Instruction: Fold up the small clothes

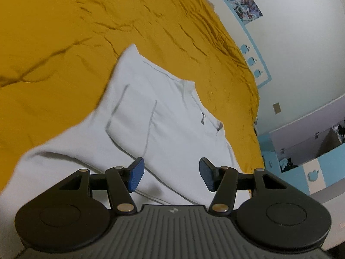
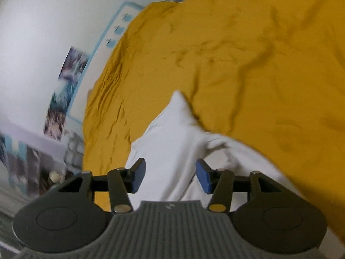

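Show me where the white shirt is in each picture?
Left wrist view: the white shirt lies spread from the middle down to the lower left, under the open left tongs.
Right wrist view: the same shirt sits low in the middle, bunched, running under the open right tongs.
Shared landmark: the yellow bedspread under it in both.

A bedroom at home: I am working over a bed spread with a rumpled mustard-yellow sheet (image 1: 86,32) that fills most of both views. Behind it rises a white wall (image 1: 301,32) trimmed with a light-blue border (image 1: 251,41) (little blue cut-out shapes run along it) and hung with a poster (image 1: 243,2) in blues and purples. Pale-blue and white furniture (image 1: 310,172) stands beside the bed.
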A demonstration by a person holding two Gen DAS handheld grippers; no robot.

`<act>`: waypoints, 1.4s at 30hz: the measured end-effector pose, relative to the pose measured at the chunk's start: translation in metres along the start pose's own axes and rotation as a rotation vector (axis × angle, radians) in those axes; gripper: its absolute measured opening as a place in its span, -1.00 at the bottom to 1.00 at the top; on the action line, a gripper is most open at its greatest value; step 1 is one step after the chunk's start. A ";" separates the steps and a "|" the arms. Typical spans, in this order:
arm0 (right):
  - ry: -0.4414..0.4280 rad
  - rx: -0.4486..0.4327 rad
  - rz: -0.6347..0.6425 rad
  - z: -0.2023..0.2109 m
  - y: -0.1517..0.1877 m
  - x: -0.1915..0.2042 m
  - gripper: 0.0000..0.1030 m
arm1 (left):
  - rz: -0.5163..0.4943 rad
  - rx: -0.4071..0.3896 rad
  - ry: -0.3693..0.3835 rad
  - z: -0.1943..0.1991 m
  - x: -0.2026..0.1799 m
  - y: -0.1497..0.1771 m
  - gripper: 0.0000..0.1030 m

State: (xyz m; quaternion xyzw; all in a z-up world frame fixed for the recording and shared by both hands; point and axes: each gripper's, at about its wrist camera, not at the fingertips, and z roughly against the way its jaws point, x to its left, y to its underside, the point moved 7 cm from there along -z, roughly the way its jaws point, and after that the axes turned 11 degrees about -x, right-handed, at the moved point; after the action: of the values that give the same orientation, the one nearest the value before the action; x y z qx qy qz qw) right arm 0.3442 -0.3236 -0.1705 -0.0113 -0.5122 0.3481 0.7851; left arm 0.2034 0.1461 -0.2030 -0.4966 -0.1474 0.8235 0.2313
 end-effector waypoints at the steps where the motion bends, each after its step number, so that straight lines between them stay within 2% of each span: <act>1: 0.001 0.004 -0.016 0.001 -0.004 -0.005 -0.04 | -0.008 0.003 0.001 -0.002 -0.003 0.001 0.25; 6: 0.022 0.014 -0.117 -0.022 0.004 -0.024 -0.05 | -0.043 0.030 -0.004 -0.013 -0.017 0.005 0.25; 11: 0.021 -0.067 -0.230 -0.037 0.009 -0.034 -0.07 | -0.071 0.048 -0.008 -0.017 -0.023 0.012 0.25; 16: 0.015 -0.094 -0.303 -0.039 0.006 -0.038 -0.13 | -0.078 0.071 -0.024 -0.018 -0.020 0.018 0.25; 18: 0.015 -0.098 -0.303 -0.036 0.003 -0.037 -0.63 | -0.081 0.074 -0.025 -0.017 -0.021 0.019 0.25; 20: -0.001 -0.094 -0.290 -0.029 0.000 -0.040 -0.91 | -0.082 0.074 -0.024 -0.017 -0.020 0.018 0.25; 25: 0.020 -0.071 -0.255 -0.028 0.003 -0.047 -0.97 | -0.079 0.083 -0.043 -0.020 -0.018 0.017 0.25; 28: -0.009 -0.090 -0.260 -0.013 -0.003 -0.036 -1.00 | -0.081 0.062 -0.021 -0.014 -0.023 0.012 0.26; 31: 0.081 -0.081 -0.241 -0.009 -0.003 -0.041 -1.00 | -0.103 0.041 -0.036 -0.015 -0.021 0.004 0.39; 33: 0.145 -0.057 -0.252 -0.015 0.004 -0.058 -1.00 | -0.099 0.057 -0.072 -0.022 -0.010 0.002 0.39; 35: 0.137 -0.060 -0.272 -0.015 0.005 -0.062 -1.00 | -0.102 0.067 -0.104 -0.029 0.003 0.001 0.36; 37: 0.149 -0.080 -0.235 -0.007 0.004 -0.056 -1.00 | -0.102 0.085 -0.089 -0.033 0.012 0.002 0.33; 39: 0.174 -0.116 -0.205 0.008 -0.001 -0.052 -0.88 | -0.099 0.095 -0.082 -0.032 0.013 -0.001 0.32; 42: 0.167 -0.147 -0.178 0.027 -0.009 -0.036 -0.88 | -0.109 0.078 -0.048 -0.024 -0.001 -0.008 0.33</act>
State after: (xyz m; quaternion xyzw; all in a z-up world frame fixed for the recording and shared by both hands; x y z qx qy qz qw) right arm 0.3187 -0.3596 -0.1831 -0.0521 -0.4683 0.2366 0.8497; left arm 0.2271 0.1529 -0.2098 -0.4585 -0.1478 0.8265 0.2913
